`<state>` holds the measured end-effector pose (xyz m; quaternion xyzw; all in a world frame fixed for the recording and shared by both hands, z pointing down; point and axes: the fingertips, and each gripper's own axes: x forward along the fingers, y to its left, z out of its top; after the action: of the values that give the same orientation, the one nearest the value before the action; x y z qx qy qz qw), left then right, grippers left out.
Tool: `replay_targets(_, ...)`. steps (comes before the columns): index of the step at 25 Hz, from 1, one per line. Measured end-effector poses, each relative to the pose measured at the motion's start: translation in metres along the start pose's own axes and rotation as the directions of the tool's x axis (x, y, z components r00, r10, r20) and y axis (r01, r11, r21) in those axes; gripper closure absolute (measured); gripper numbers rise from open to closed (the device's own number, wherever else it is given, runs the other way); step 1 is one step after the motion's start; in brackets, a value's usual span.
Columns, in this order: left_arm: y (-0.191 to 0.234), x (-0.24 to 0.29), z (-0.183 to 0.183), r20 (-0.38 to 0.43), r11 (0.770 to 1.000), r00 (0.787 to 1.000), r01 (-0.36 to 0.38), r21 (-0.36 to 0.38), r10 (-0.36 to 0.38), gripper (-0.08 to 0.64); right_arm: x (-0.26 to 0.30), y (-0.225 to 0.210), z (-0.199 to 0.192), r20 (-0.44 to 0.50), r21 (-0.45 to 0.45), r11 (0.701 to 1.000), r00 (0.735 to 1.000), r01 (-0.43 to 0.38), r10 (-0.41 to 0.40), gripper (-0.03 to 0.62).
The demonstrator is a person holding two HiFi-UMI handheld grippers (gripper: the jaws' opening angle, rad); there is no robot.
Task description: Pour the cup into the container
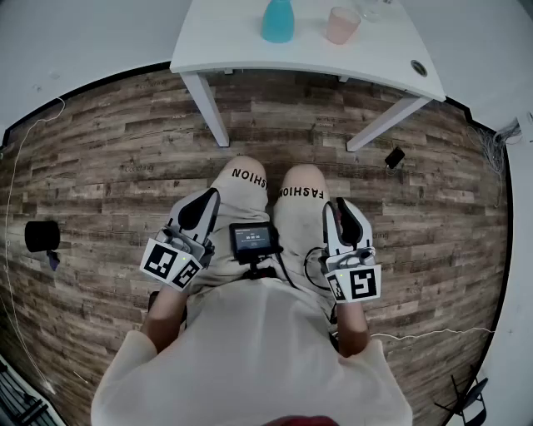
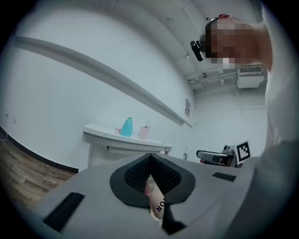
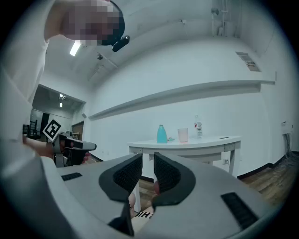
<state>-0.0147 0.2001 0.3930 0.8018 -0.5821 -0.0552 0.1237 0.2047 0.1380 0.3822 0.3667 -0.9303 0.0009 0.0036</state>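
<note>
Pale pink plastic cup (image 1: 341,23) stands upright on the white worktop (image 1: 291,62), at the far edge of the head view and well apart from both claws. The teal rounded bottle-shaped container (image 1: 277,21) is just beside it, on its left. We hold both claws level over the lap, pointing at the worktop. Right claw (image 1: 345,218) lines up almost straight with the cup. Left claw (image 1: 198,212) is off to the side, nearer the container's line. Right jaws are pinched to a slit with nothing between them. Left jaws meet at the tips, also empty. Our read: the right claw takes the cup, but it must open first, then reach forward and up.
</note>
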Motion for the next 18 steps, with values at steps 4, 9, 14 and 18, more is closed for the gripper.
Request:
replay_targets(4,0.000,0.002,0.000,0.003,1.000,1.000,0.003,0.008,-0.003,0.548,0.000,-0.002,-0.001,0.003,-0.001,1.000,1.000,0.009,-0.009,0.511)
replay_targets(9,-0.001,0.002,0.001,-0.003,1.000,1.000,0.002,0.014,-0.002,0.548,-0.002,-0.004,0.000,-0.003,0.005,1.000,1.000,0.020,-0.020,0.511)
replay_targets(14,-0.003,-0.002,0.004,0.002,1.000,1.000,0.006,0.025,-0.006,0.548,-0.002,0.001,0.003,-0.007,0.062,0.998,1.000,-0.008,0.009,0.505)
replay_targets(18,-0.006,-0.007,0.009,0.010,0.999,1.000,0.010,0.044,-0.010,0.548,-0.008,0.004,0.015,0.008,0.058,0.998,1.000,0.000,-0.001,0.491)
